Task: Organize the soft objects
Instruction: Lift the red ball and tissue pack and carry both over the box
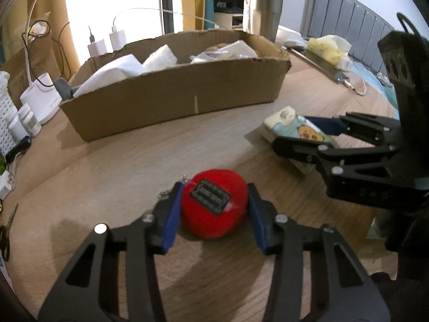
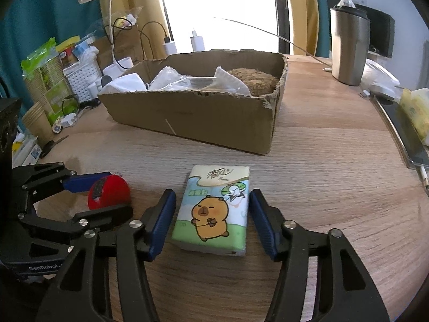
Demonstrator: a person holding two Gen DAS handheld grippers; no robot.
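Observation:
A red plush ball (image 1: 214, 206) with a black patch rests on the wooden table. My left gripper (image 1: 214, 190) is shut on it, its blue pads touching both sides. The right wrist view shows that ball (image 2: 110, 191) low on the left, inside the left gripper (image 2: 120, 191). A tissue pack (image 2: 214, 212) printed with a cartoon capybara lies flat between the fingers of my right gripper (image 2: 211, 196). Narrow gaps show at both pads, so this gripper is open around it. In the left wrist view, the pack (image 1: 287, 123) and the right gripper (image 1: 289, 130) are at the right.
A low cardboard box (image 2: 187, 118) stands behind both objects, holding white cloths and a brown furry thing (image 2: 254, 80). A steel tumbler (image 2: 348, 45) stands at the back right. A lamp, chargers and bottles crowd the left edge, with scissors (image 2: 53, 143) lying there.

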